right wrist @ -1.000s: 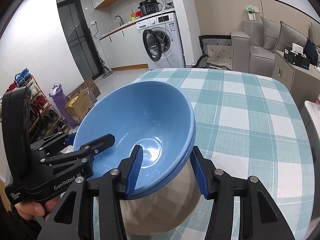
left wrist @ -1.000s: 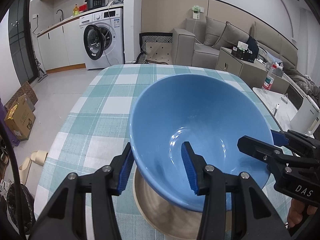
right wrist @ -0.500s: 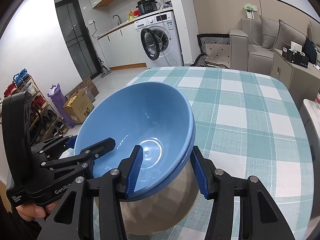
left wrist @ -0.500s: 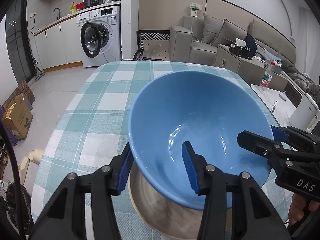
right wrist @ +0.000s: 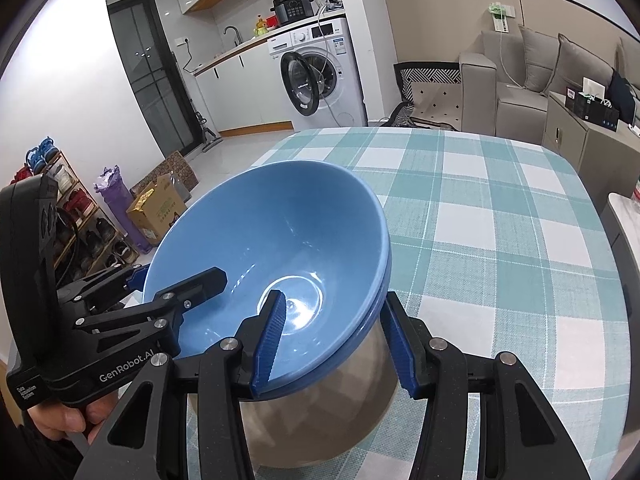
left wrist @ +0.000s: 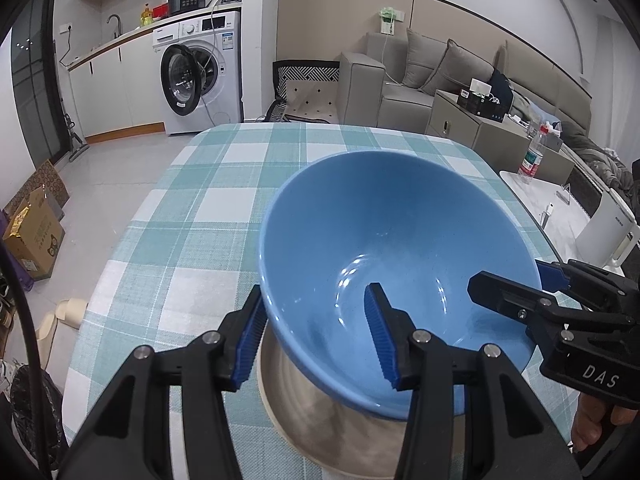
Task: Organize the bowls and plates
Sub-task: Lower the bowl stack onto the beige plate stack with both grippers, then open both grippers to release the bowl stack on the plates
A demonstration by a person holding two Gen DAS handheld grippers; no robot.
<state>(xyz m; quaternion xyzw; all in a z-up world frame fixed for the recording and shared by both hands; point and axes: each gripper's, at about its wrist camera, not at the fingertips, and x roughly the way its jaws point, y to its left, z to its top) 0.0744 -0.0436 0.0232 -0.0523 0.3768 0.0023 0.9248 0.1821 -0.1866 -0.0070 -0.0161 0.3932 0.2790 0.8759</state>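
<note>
A blue bowl (left wrist: 396, 248) sat tilted on top of a beige bowl (left wrist: 320, 412), the pair standing on the counter (left wrist: 208, 208), which was covered in a teal-and-white checked cloth. In the right wrist view two blue rims showed one inside the other, so the blue bowl (right wrist: 272, 248) seemed to be two nested bowls, with the beige bowl (right wrist: 320, 412) beneath them.

The left hand-held gripper (left wrist: 318, 336) straddled the near rim of the blue bowl, one blue finger pad (left wrist: 250, 338) outside the wall and the other inside. The jaws stood partly open, and whether the pads actually pressed the rim could not be told. The right hand-held gripper (right wrist: 334, 340) straddled the opposite rim the same way, one pad (right wrist: 270, 336) inside and the other outside, with a visible gap at the outer pad.

A washing machine (left wrist: 200, 76) and a grey sofa (left wrist: 420, 76) stood beyond the counter.
</note>
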